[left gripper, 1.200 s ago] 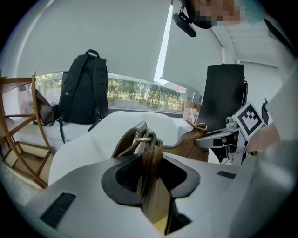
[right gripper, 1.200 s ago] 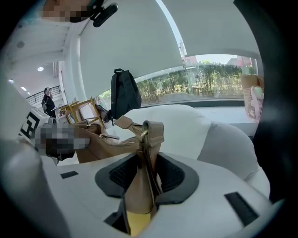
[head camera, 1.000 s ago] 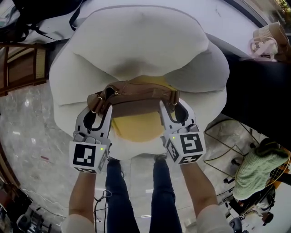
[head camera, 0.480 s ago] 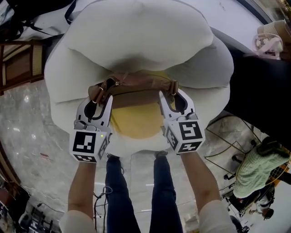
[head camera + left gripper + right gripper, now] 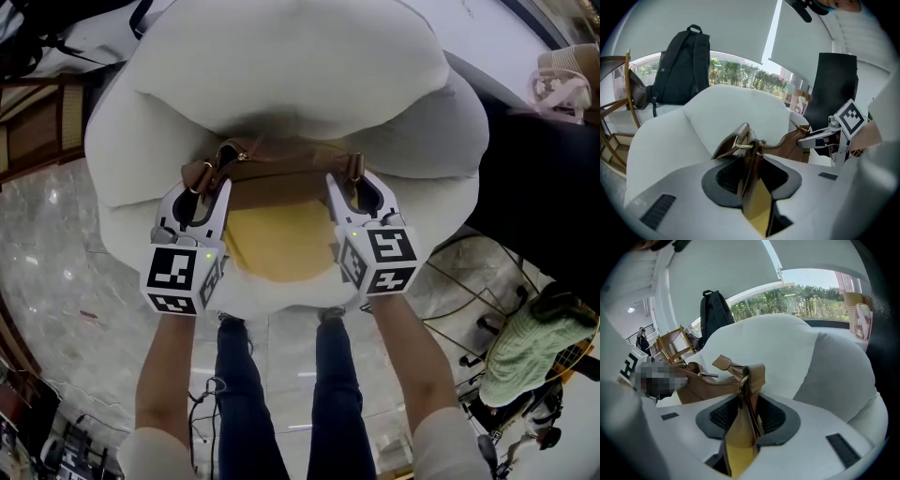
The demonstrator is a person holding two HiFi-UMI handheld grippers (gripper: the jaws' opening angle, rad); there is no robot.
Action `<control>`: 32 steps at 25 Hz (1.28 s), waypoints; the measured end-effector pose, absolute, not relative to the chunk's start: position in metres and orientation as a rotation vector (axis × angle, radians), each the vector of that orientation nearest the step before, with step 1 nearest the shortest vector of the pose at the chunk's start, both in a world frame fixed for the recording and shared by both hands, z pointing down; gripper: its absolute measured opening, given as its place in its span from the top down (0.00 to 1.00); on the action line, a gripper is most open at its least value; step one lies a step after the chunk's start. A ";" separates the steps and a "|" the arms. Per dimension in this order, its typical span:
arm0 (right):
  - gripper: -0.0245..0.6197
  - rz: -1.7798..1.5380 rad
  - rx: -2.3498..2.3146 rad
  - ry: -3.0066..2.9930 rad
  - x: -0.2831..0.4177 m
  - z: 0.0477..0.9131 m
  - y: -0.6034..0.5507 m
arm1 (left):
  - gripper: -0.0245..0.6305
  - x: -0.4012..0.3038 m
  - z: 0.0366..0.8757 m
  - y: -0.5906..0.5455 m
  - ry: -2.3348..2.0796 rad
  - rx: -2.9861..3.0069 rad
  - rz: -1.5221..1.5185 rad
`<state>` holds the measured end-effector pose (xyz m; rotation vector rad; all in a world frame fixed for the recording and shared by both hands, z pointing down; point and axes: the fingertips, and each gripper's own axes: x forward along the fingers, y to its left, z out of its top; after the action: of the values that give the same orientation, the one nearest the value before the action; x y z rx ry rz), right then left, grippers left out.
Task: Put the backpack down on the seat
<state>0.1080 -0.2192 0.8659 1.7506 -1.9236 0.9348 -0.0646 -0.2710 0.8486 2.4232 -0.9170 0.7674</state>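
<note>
A tan and yellow backpack (image 5: 279,239) hangs between my two grippers, just above the front of a white padded armchair seat (image 5: 281,84). Its brown zipped top (image 5: 281,173) spans from one gripper to the other. My left gripper (image 5: 208,184) is shut on the bag's left edge by a brass ring (image 5: 743,144). My right gripper (image 5: 351,184) is shut on the right edge, where a tan leather tab (image 5: 751,377) sits between the jaws. The bag's underside is hidden, so contact with the cushion cannot be told.
A black backpack (image 5: 683,65) stands behind the armchair, beside a wooden chair (image 5: 672,343). A dark panel (image 5: 539,187) is to the right of the seat. A wire rack with a green cloth (image 5: 536,342) stands on the marble floor at the lower right.
Both grippers have sunk with the backpack toward the seat cushion, and the bag now lies further over the cushion's front. The grips are unchanged.
</note>
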 end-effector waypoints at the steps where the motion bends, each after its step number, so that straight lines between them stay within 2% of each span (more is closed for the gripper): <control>1: 0.72 0.942 1.748 -1.920 0.108 0.868 -0.220 | 0.78 -0.065 0.852 -0.272 -0.918 2.419 0.769; 32: 0.72 1.091 1.771 -1.823 0.142 0.922 -0.271 | 0.78 -0.037 0.884 -0.320 -0.907 2.379 0.671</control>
<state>0.1423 -0.2706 0.9221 1.7709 -1.8229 1.0906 -0.0365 -0.3200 0.8838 2.3792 -0.9068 0.6711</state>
